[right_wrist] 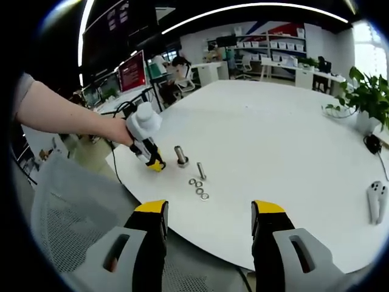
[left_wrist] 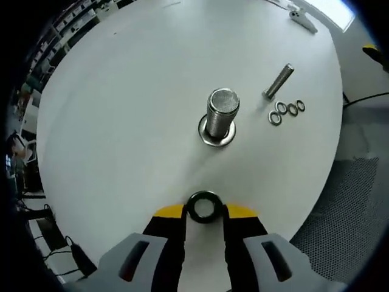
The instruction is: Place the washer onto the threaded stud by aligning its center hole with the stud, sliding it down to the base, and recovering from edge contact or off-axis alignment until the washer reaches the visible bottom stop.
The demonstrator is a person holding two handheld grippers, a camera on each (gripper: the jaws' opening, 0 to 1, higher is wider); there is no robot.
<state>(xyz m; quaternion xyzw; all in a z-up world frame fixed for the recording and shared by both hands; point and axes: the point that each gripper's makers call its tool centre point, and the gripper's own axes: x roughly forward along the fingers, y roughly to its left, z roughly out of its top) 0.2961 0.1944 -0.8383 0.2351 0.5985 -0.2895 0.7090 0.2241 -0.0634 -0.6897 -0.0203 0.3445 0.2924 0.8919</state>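
Note:
A dark ring washer is pinched between the yellow tips of my left gripper, which is shut on it. It hangs above the white table, short of the upright threaded stud and clear of it. The stud stands on its round base flange. In the right gripper view a person's hand holds the left gripper just left of the stud. My right gripper stands wide open off the table's near edge, with nothing between its jaws.
A loose bolt lies right of the stud, with three spare washers in a row beside it. A white handheld device rests at the table's right. A mesh chair stands under the near edge, and a potted plant at far right.

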